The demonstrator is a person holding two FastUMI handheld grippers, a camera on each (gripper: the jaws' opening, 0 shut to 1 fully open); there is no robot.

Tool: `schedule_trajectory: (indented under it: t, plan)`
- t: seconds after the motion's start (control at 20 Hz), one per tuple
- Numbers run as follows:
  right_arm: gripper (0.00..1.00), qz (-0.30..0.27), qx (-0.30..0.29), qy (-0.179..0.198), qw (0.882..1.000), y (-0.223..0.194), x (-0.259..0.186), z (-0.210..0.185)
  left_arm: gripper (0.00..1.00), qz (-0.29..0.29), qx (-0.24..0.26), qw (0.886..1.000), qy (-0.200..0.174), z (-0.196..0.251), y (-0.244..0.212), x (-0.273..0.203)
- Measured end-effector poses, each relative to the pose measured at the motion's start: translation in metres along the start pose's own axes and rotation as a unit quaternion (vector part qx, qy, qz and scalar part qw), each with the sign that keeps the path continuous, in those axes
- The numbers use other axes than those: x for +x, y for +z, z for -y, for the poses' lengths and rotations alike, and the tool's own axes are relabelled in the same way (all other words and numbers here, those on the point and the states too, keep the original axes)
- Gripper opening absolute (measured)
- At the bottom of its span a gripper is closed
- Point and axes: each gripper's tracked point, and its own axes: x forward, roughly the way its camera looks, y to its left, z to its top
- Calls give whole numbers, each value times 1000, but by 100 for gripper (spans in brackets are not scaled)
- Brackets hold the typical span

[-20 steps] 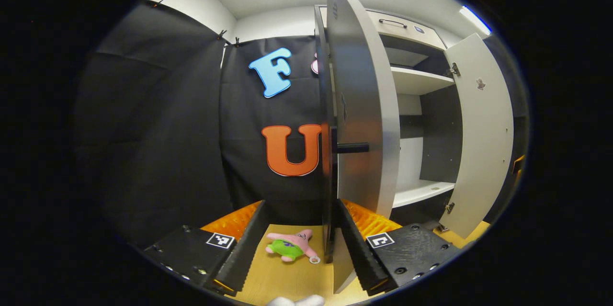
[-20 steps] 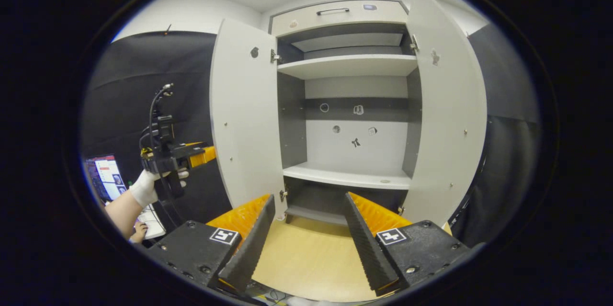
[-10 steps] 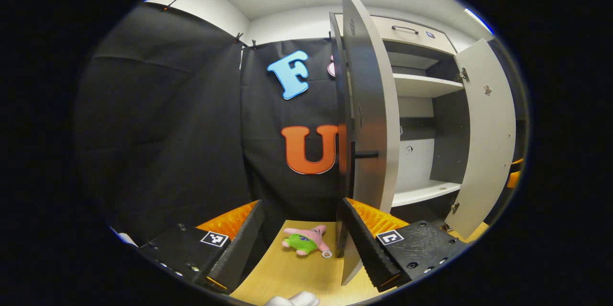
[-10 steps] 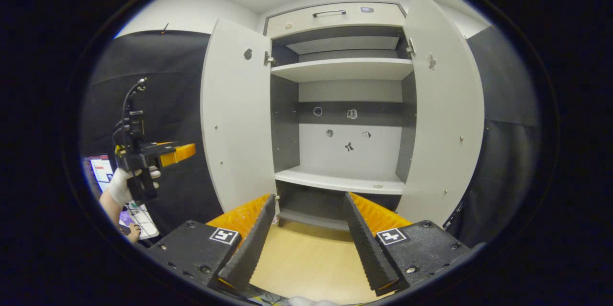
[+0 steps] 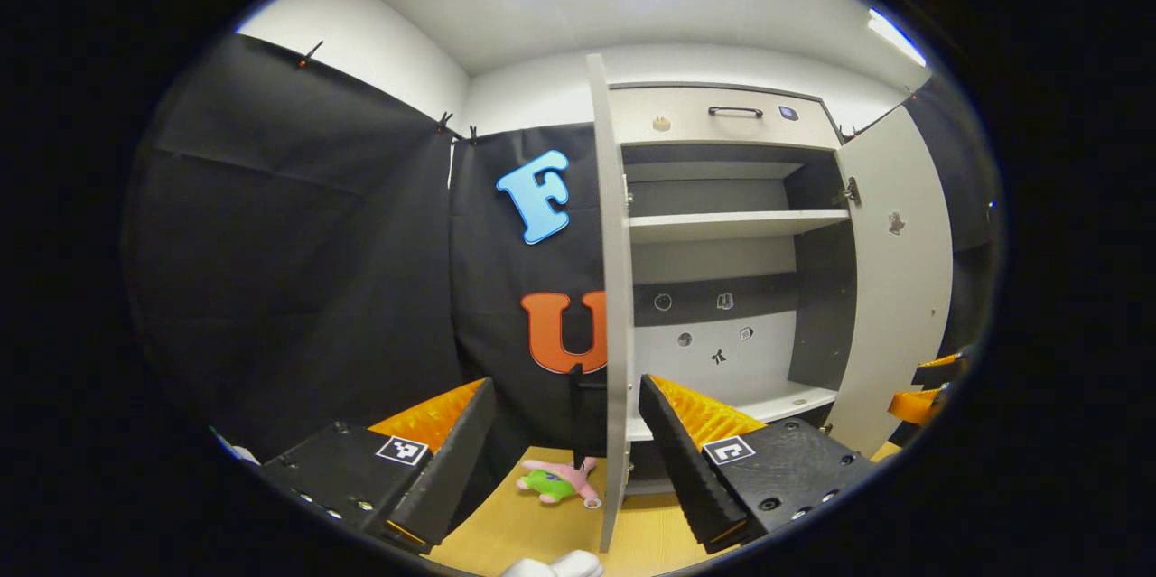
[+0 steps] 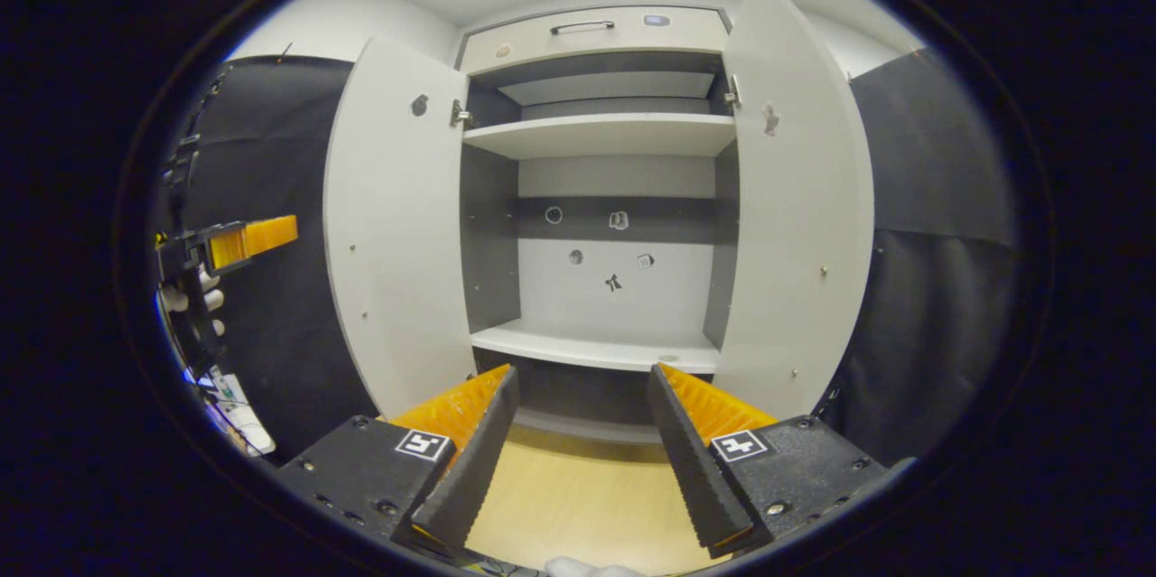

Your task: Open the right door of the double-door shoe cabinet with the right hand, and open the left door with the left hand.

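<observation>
Both pale grey doors of the tall white shoe cabinet (image 6: 596, 198) stand swung open. The right gripper (image 6: 582, 460) points level at the shelves, jaws spread and empty, the cabinet ahead between them. The left gripper (image 5: 564, 460), jaws also released, faces the left door (image 5: 616, 288) edge-on; a small pink plush toy (image 5: 555, 479), somewhat blurred, lies between its fingers.

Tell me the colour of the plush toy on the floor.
Pink with green shorts; the plush toy shows best in the left gripper view.

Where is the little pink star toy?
In the left gripper view, the pink star toy lies on the wooden floor, low in the middle, just left of the open left door.
</observation>
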Motion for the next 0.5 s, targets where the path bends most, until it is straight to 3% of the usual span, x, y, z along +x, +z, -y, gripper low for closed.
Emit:
schedule_trajectory:
  t: [0.2, 0.3, 0.5]
  plan:
    - [91, 2, 11, -21, 1000, -2, -1, 14, 95, -9, 15, 999, -27, 48, -15, 2]
    - [92, 4, 17, -42, 999, -3, -1, 25, 96, -27, 3, 998, -58, 78, -33, 3]
    - [96, -2, 22, -56, 998, -8, -1, 36, 96, -55, -3, 996, -77, 111, -60, 2]
